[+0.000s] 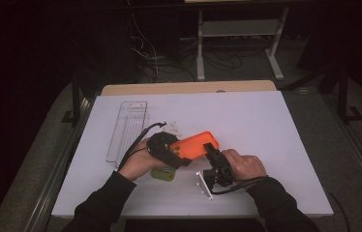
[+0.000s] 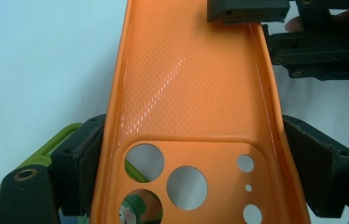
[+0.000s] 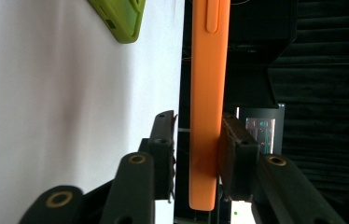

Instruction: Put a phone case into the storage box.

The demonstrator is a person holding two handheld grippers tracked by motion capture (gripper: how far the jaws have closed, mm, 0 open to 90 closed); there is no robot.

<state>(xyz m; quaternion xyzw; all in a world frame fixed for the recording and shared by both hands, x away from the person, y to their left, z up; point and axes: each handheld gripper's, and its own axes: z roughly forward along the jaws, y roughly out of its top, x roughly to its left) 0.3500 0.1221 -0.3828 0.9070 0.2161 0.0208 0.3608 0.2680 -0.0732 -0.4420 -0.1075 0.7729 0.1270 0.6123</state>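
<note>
Orange phone case (image 1: 194, 143) is held off the white table (image 1: 266, 125) between both claws. Left gripper (image 2: 191, 158) clamps its camera-hole end across the width; right gripper (image 3: 196, 154) pinches the far edge, probably to steady or flex it. Green case (image 1: 163, 173) lies underneath on the table.

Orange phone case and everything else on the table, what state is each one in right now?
Orange phone case: empty, lifted, gripped at both ends.
Green phone case: flat on the table.
Clear tray: empty, lying flat.
Left hand-held gripper: clamping the case's sides.
Right hand-held gripper: around the case's edge.
</note>
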